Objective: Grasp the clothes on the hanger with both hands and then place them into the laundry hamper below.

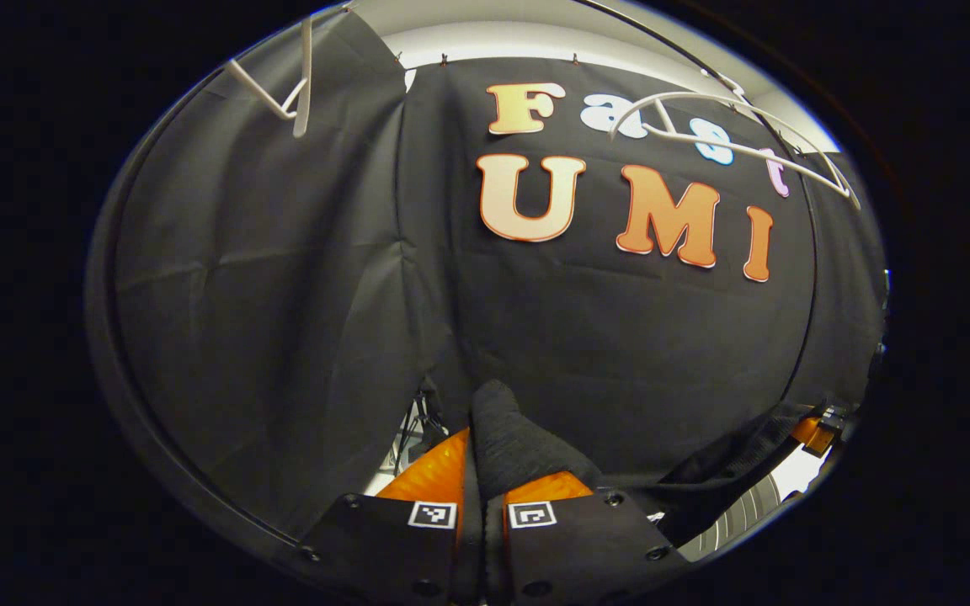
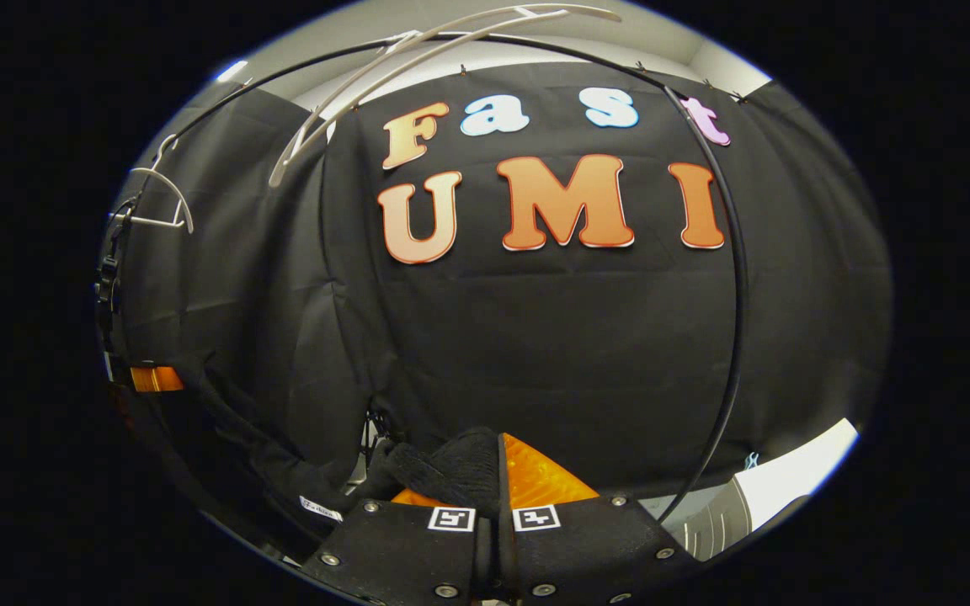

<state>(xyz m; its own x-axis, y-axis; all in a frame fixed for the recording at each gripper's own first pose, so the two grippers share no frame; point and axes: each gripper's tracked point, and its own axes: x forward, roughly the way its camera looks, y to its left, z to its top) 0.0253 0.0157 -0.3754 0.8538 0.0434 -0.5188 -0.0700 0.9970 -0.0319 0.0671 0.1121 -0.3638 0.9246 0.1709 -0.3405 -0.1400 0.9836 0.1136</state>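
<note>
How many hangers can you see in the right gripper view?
2: a large white hanger across the top, and a smaller white hanger at the far left. Others may be hidden.

In the left gripper view, a fold of the garment (image 1: 510, 438) sits between the left hand-held gripper (image 1: 485, 497) fingers, a hanger (image 1: 738, 135) above right. The right hand-held gripper (image 2: 498, 492) pinches cloth; another hanger (image 2: 418, 59) hangs above left.
</note>
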